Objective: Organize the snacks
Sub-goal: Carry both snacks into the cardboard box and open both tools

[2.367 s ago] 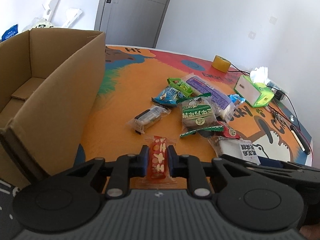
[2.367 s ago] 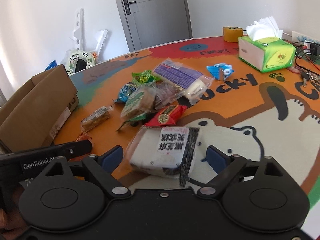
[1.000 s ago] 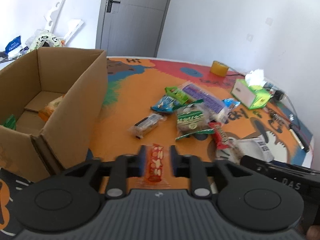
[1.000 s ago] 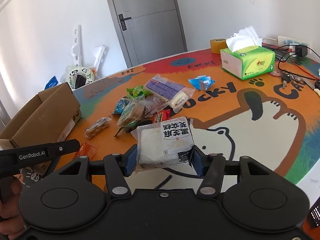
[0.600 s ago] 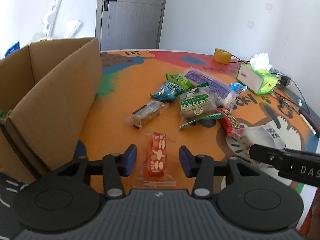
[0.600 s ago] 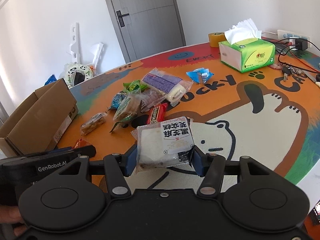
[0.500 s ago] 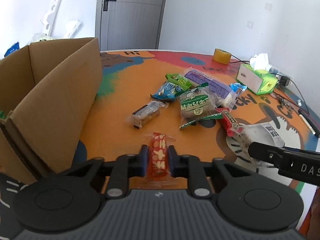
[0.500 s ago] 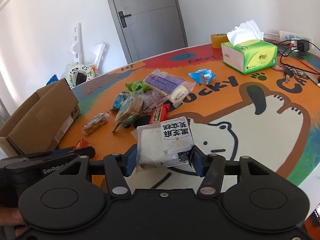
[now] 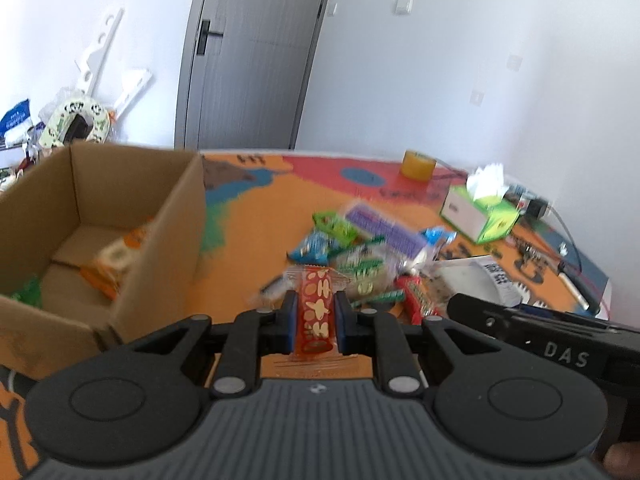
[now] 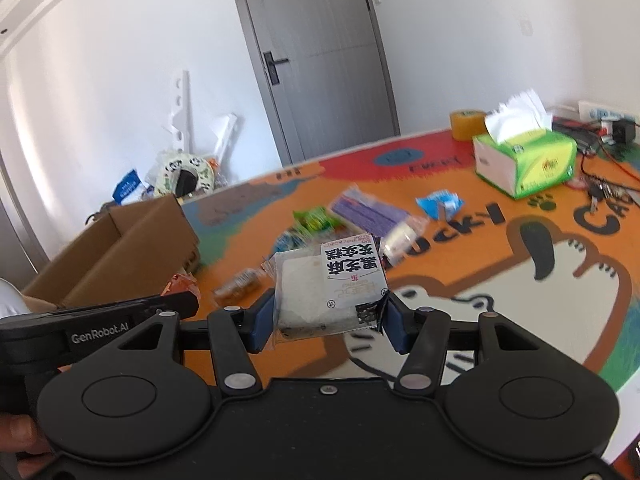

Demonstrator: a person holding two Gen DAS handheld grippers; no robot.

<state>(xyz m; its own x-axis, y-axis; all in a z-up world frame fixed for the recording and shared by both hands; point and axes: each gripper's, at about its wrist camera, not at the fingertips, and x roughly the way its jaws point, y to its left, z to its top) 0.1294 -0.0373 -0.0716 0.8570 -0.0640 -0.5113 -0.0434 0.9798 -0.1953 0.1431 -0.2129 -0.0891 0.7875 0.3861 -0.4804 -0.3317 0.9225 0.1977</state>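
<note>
The left gripper (image 9: 316, 322) is clamped on a red peanut bar (image 9: 315, 312), held clear of the table w/ its long axis running forward along the fingers. The right gripper (image 10: 329, 320) is closed on a white rice-cake pack (image 10: 330, 286), gripped across its width, also lifted. The cardboard box (image 9: 176, 240) lies to the left & ahead of both, open on top, w/ some packs already seen inside. The left gripper is judged nearer to it, so the bar probably goes in first. The remaining snack pile (image 9: 360, 248) is seen on the orange table mat (image 9: 256, 232), to the right of the box, approx. between the two grippers.
</note>
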